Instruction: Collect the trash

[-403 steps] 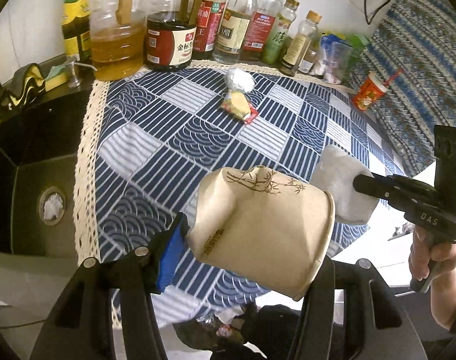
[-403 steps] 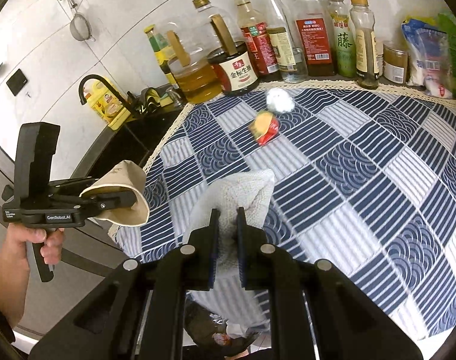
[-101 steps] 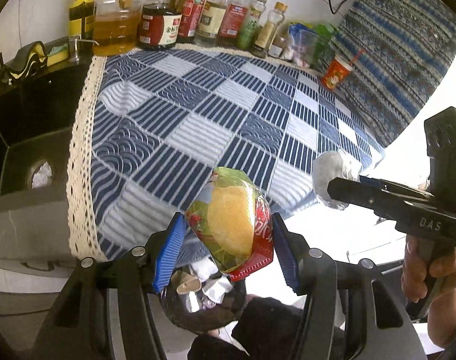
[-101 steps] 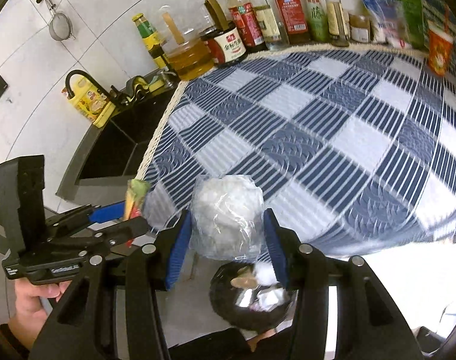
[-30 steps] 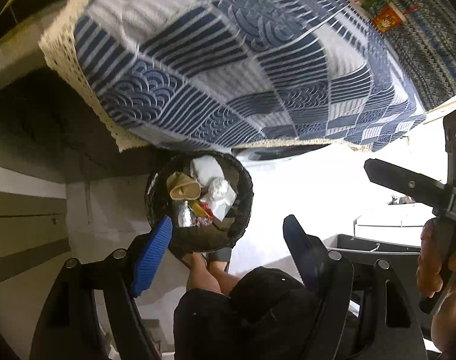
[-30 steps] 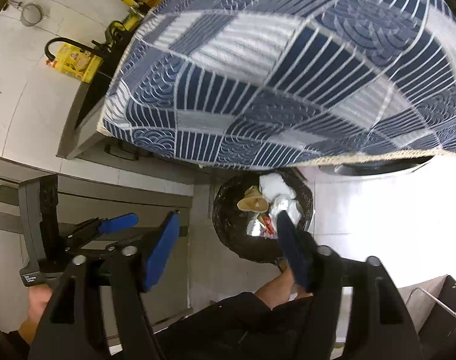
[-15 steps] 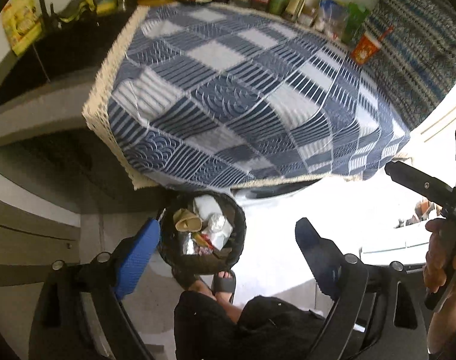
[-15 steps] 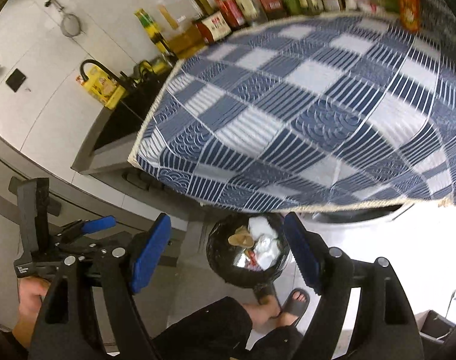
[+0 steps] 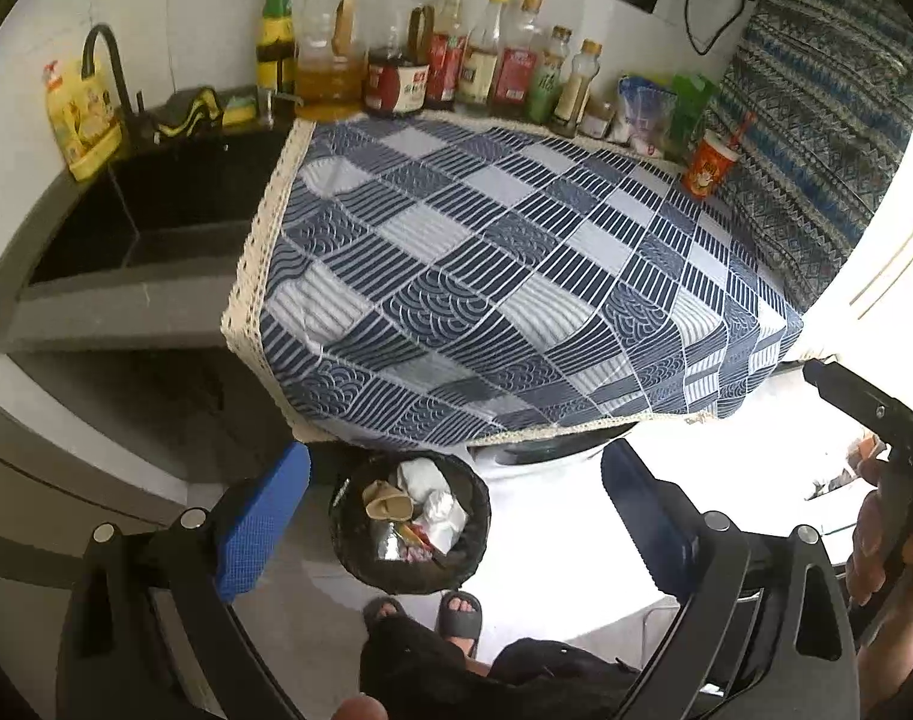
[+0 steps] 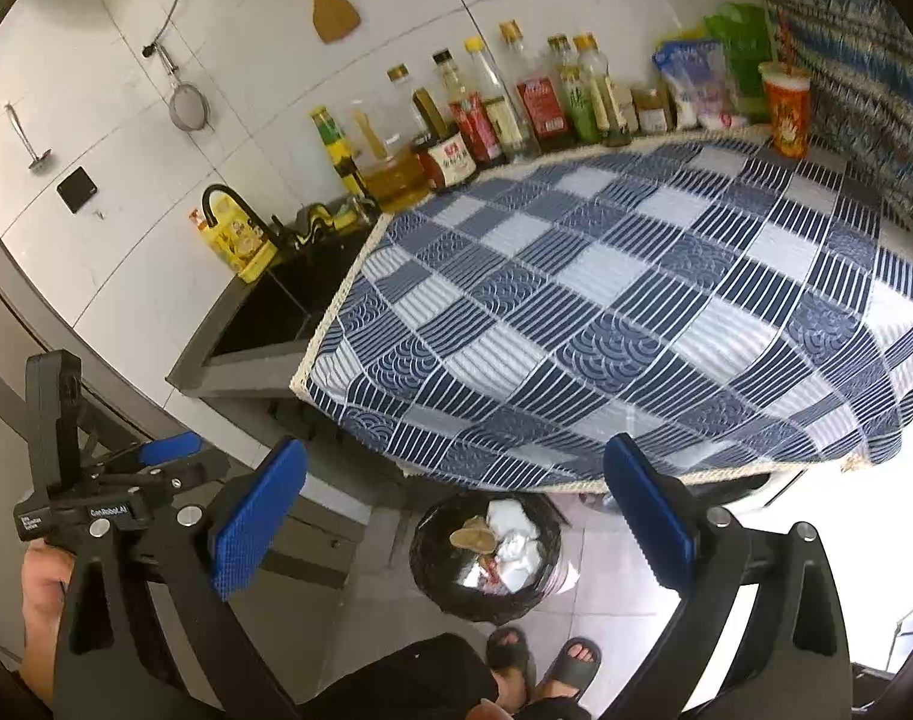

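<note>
Both wrist views, looking down past the worktop's front edge. Left claw (image 9: 453,501) and right claw (image 10: 456,507): jaws opening, now wide, nothing btwn the pads. Trash bin (image 9: 409,522) stands on the floor just below the front edge of the cloth-covered worktop (image 9: 516,276), beside the person's sandalled feet; it holds crumpled paper, foil and a wrapper. In each view the bin sits btwn and below the claw's fingers, i.e. roughly along the pointing line. No loose trash visible on the cloth. Only candidate left (a judgement; it may not be trash) is the orange paper cup (image 9: 709,165) w/ straw, upright at the back right corner, so the right claw is nearer. Its long axis is vertical: approach from the side.
</note>
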A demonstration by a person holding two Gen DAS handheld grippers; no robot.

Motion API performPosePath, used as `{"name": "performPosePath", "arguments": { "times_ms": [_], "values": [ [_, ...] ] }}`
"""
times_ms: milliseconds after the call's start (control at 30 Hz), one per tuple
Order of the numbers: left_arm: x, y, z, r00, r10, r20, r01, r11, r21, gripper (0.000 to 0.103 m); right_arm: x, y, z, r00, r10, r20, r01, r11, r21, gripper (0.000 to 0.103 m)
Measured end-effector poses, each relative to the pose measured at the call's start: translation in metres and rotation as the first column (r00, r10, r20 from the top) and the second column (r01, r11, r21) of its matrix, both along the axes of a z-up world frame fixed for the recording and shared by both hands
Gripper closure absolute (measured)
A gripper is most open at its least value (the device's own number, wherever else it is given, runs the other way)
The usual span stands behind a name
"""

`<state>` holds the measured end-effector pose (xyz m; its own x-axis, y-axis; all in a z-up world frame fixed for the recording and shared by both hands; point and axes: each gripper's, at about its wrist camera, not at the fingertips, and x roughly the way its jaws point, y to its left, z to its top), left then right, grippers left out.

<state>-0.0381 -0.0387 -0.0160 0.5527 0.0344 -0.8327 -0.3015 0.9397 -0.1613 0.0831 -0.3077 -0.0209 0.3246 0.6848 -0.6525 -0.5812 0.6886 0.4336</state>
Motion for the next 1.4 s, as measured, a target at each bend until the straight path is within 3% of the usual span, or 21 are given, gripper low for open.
{"name": "performPosePath", "arguments": {
  "times_ms": [300, 1400],
  "values": [
    [-0.003, -0.007, 0.021, 1.000, -0.008, 0.026, 0.006, 0.997, 0.078, 0.008, -0.007, -0.007, 0.019, 0.999, -0.014, 0.050, 0.014, 1.000, -0.001, 0.005],
    [0.004, 0.004, 0.033, 0.999, 0.019, 0.046, -0.023, 0.995, 0.098, 0.008, 0.009, 0.013, 0.020, 0.998, -0.008, 0.058, 0.008, 1.000, -0.013, 0.005]
  ]
}}
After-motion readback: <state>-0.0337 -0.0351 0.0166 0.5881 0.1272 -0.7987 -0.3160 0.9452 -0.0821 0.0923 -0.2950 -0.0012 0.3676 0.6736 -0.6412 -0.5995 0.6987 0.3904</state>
